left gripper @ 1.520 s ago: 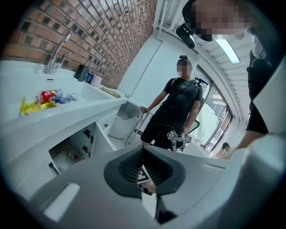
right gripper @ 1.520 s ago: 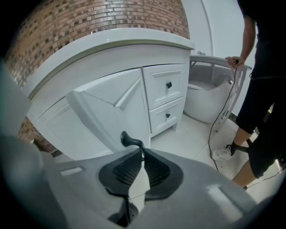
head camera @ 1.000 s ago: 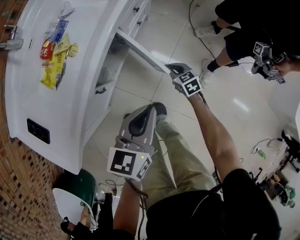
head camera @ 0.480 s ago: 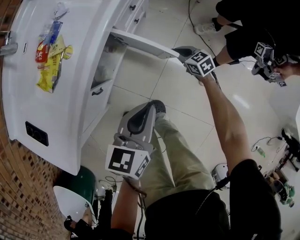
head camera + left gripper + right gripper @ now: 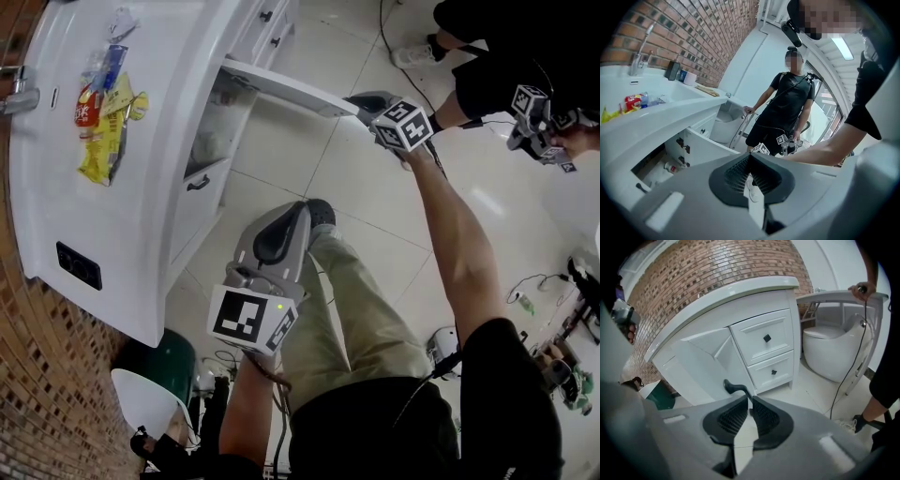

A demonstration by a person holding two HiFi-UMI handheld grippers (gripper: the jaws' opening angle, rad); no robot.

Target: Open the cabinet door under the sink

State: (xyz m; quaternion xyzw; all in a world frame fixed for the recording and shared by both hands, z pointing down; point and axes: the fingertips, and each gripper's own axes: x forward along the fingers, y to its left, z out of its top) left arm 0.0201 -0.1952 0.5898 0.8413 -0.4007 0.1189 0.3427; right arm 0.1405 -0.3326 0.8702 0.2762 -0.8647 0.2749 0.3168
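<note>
Nearest the head camera, the left gripper [image 5: 281, 232] hangs over the person's khaki trouser leg [image 5: 347, 300]. Its dark ribbed pads meet at the tips and nothing is between them (only floor and a distant shoe show through the gap behind). Past the knee lies the pale glossy tiled floor [image 5: 281, 164], bare on both sides of the white flat-panelled cabinet door [image 5: 281, 89]. That door stands swung well out from the cabinet front, seen edge-on from above, with its free edge out over the tiles. The right gripper [image 5: 361, 101], at the end of an outstretched arm, is clenched on that free edge. In the right gripper view the thin white edge runs between the closed pads, with the curved black door handle [image 5: 733, 386] just beyond them. Behind the door the dark open compartment [image 5: 211, 131] shows under the white curved worktop [image 5: 159, 112], whose rim overhangs it. A neighbouring closed door with its own black pull [image 5: 199, 183] sits beside the opening. Two white drawers with square black knobs [image 5: 764, 338] flank the other side. On the worktop lies a heap of yellow and red snack packets [image 5: 103, 122], near a chrome tap [image 5: 19, 98] by the brick wall [image 5: 47, 375]. Farthest off, a bystander in black [image 5: 487, 56] stands well apart from the door's edge.
</note>
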